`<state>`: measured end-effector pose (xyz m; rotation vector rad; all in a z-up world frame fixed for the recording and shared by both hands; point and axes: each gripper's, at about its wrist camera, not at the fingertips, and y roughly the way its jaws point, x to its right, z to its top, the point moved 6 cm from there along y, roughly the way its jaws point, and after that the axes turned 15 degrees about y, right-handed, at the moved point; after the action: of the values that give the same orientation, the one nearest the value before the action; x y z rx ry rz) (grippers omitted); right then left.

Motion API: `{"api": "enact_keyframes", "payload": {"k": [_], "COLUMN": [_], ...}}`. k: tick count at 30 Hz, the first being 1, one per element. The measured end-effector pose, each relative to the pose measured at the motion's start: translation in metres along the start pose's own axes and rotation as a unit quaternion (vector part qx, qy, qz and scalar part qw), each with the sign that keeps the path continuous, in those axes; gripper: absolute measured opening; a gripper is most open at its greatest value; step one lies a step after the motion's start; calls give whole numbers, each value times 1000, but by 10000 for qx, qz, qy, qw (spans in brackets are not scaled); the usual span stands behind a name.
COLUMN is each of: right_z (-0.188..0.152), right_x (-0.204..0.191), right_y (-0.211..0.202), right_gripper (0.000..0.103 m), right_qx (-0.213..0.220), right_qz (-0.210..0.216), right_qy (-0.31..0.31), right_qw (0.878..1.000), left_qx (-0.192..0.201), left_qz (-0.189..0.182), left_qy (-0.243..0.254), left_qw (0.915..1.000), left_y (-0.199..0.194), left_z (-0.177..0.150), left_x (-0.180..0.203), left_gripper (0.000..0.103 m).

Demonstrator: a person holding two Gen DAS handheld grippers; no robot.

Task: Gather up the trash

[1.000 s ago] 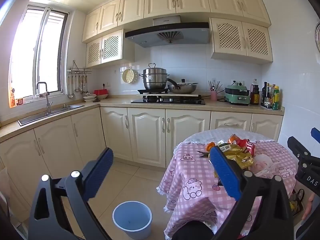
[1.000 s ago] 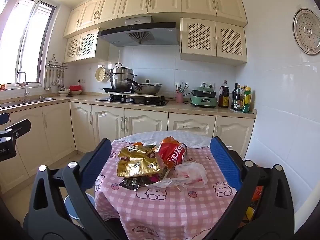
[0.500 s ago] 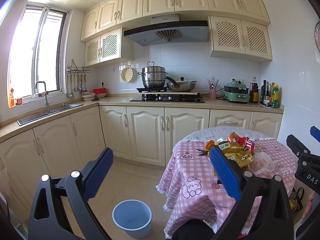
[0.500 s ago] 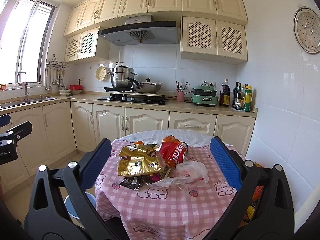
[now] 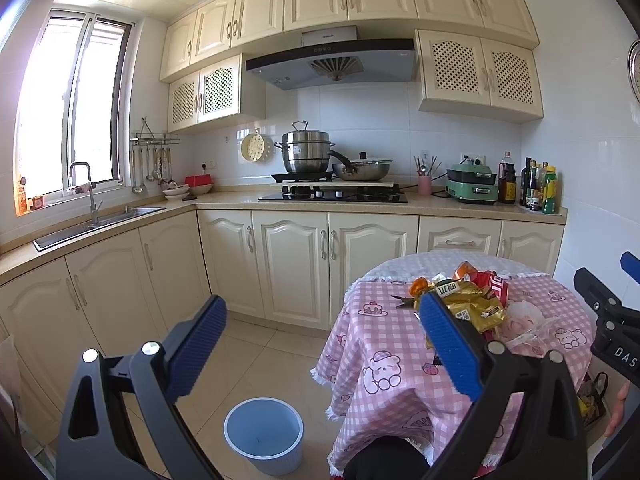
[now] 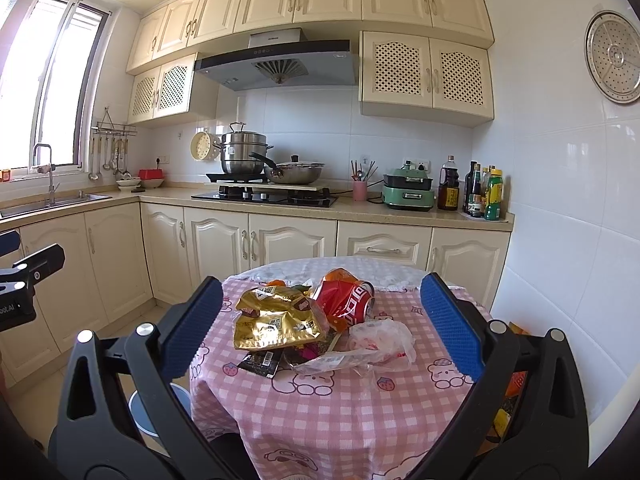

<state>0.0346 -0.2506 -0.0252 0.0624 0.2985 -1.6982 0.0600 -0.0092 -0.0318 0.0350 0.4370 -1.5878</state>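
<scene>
Your fingers are spread wide on both sides and hold nothing. Your left gripper [image 5: 320, 334] hangs in the air beside the table [image 5: 384, 344], with one blue finger over the floor and the other in front of the trash pile. Your right gripper [image 6: 320, 312] hangs in front of the table [image 6: 340, 396], and the trash sits between its two blue fingers but farther away, not touching them. On the pink checked cloth with little bears you can see a gold snack bag [image 6: 276, 320], a red crushed can [image 6: 352, 298] just behind it, a white plastic bag [image 6: 384, 338] to the right of the gold one, and a small black wrapper [image 6: 260, 362] at the front. All these pieces lie close together in one heap near the middle of the table. Down on the tiled floor, to the left of the table, stands a light blue bin [image 5: 264, 436], upright and open at the top. Behind it all runs the kitchen counter with a stove [image 5: 332, 194] and a big steel pot [image 5: 306, 152].
</scene>
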Motion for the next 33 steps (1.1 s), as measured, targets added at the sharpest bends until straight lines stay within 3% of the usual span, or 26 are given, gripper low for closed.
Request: {"api": "enact_keyframes", "payload": {"k": [33], "right_z": [-6], "right_x": [4], "right_y": [1], "right_gripper": [97], "right_qx": [-52], "right_qz": [-17], "right_qy": [34], "right_qw": [10000], "left_qx": [-70], "left_qz": [-45], "left_qy": [18], "left_qw": [10000], "left_y": [3], "left_z": [-3], "left_x": [4], "left_gripper": [95]}}
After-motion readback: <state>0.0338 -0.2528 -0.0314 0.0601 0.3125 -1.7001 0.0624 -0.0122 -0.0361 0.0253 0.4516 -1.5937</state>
